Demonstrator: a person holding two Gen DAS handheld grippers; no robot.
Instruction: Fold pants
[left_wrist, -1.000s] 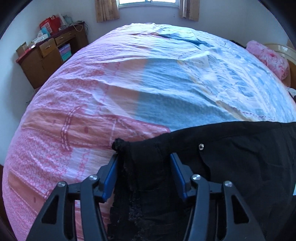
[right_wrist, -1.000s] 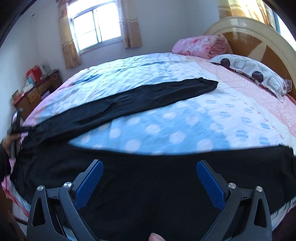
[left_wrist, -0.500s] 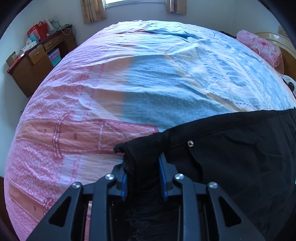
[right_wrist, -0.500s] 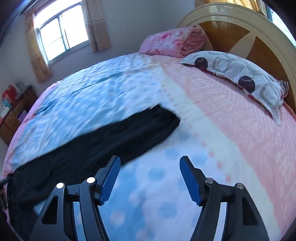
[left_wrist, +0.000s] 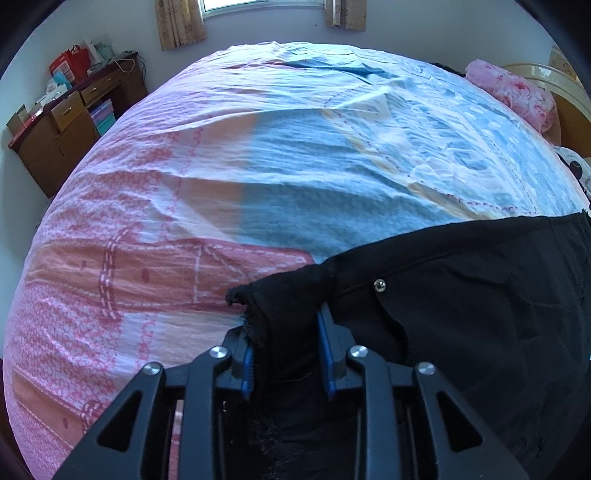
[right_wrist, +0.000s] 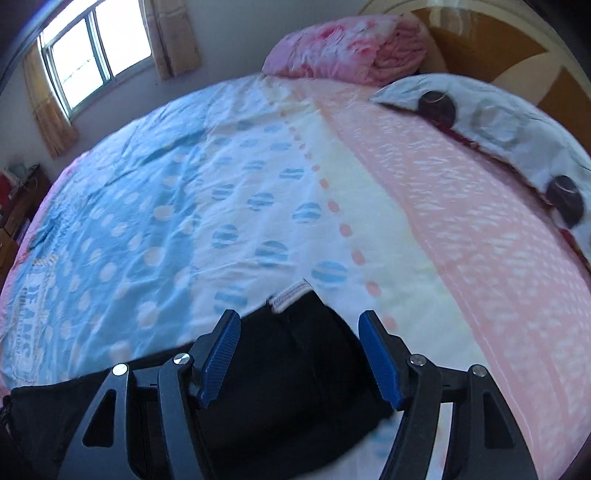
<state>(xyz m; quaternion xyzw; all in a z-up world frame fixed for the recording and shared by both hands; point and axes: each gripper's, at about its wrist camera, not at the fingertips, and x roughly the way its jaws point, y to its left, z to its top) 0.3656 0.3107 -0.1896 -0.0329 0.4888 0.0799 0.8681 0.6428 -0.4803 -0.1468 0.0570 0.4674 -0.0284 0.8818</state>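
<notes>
The black pants (left_wrist: 461, 314) lie on the bed's pink and blue quilt (left_wrist: 295, 166). In the left wrist view my left gripper (left_wrist: 286, 332) is shut on the bunched waistband corner of the pants, left of a small metal button (left_wrist: 379, 284). In the right wrist view my right gripper (right_wrist: 299, 332) is open, its blue pads on either side of the end of a pant leg (right_wrist: 295, 350), whose hem (right_wrist: 290, 293) shows a pale inner edge. The leg cloth lies between the fingers, ungripped.
A wooden desk (left_wrist: 66, 122) with boxes stands at the far left by the wall. A folded pink blanket (right_wrist: 347, 48), a spotted pillow (right_wrist: 498, 125) and the headboard (right_wrist: 517, 44) are at the bed's head. A curtained window (right_wrist: 85, 51) is behind.
My left gripper closed on the waistband corner and stays shut. My right gripper swung across the bed to the far leg end and narrowed somewhat around the hem.
</notes>
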